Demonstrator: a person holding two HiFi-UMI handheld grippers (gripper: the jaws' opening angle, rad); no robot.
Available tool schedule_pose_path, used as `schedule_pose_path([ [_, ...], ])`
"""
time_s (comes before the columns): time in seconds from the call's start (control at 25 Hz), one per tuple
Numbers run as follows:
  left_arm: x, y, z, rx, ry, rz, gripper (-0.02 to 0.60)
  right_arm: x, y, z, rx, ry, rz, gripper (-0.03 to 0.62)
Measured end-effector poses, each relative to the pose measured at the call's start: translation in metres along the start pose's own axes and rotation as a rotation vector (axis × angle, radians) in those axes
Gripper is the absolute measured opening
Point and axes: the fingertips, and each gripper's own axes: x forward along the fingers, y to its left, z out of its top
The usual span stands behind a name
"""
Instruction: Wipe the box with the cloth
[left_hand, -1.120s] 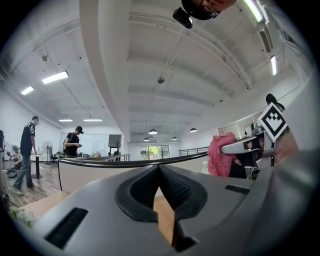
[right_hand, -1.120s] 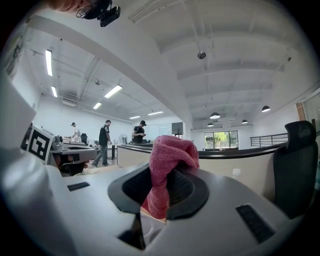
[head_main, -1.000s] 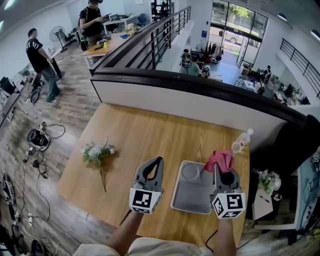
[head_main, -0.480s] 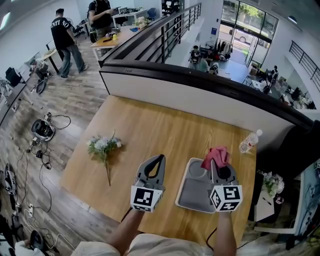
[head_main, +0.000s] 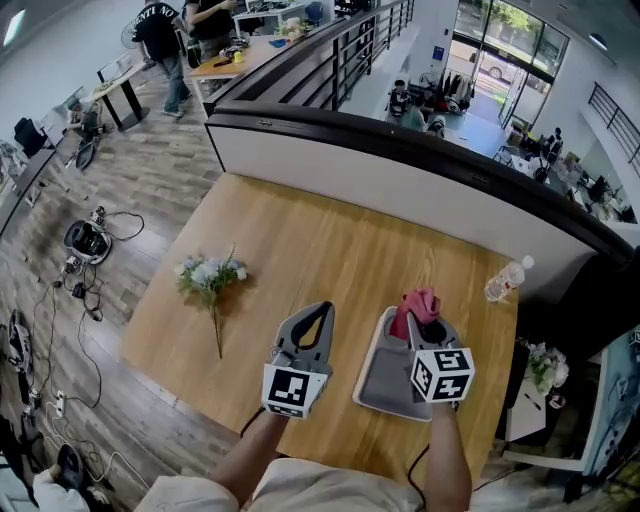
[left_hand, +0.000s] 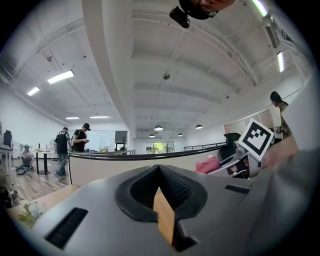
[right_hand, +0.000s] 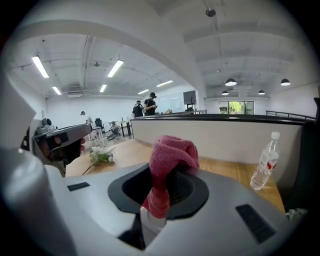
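A grey compartment box (head_main: 386, 380) lies on the wooden table (head_main: 300, 250) near its front right. My right gripper (head_main: 414, 318) is held just above the box's far end, shut on a red cloth (head_main: 417, 305) that bunches up past its tip. In the right gripper view the red cloth (right_hand: 167, 162) stands pinched between the jaws. My left gripper (head_main: 318, 313) hovers left of the box, shut with nothing in it. In the left gripper view the jaws meet at the left gripper's tip (left_hand: 159, 169), and the right gripper with the cloth (left_hand: 207, 165) shows to the right.
A small bunch of white flowers (head_main: 209, 277) lies on the table's left part. A clear water bottle (head_main: 505, 279) stands at the far right edge, seen as the bottle (right_hand: 264, 162) in the right gripper view. A dark railing wall (head_main: 420, 165) borders the far side.
The right gripper with the cloth has come down and left, closer over the box's far end. The view has shifted; the left gripper stays beside the box.
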Motion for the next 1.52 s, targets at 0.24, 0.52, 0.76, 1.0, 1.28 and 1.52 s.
schedule_pose_path([
  [0.24, -0.002, 0.003, -0.004, -0.004, 0.011, 0.007, 0.014, 0.019, 0.005, -0.025, -0.006, 0.141, 0.004, 0.080],
  [0.52, -0.007, 0.009, -0.009, -0.016, 0.020, 0.023, 0.014, 0.046, 0.014, -0.058, -0.039, 0.279, 0.007, 0.080],
  [0.76, -0.006, 0.005, -0.012, -0.019, 0.026, 0.017, 0.014, 0.068, 0.008, -0.085, -0.104, 0.394, -0.036, 0.080],
  [1.0, -0.004, 0.008, -0.015, -0.023, 0.032, 0.018, 0.014, 0.078, 0.007, -0.092, -0.140, 0.423, -0.049, 0.080],
  [1.28, -0.002, 0.005, -0.012, -0.014, 0.028, 0.008, 0.014, 0.076, 0.005, -0.092, -0.139, 0.416, -0.046, 0.081],
  [1.52, 0.000, 0.001, -0.011, -0.011, 0.026, 0.000, 0.014, 0.067, -0.009, -0.095, -0.136, 0.415, -0.073, 0.081],
])
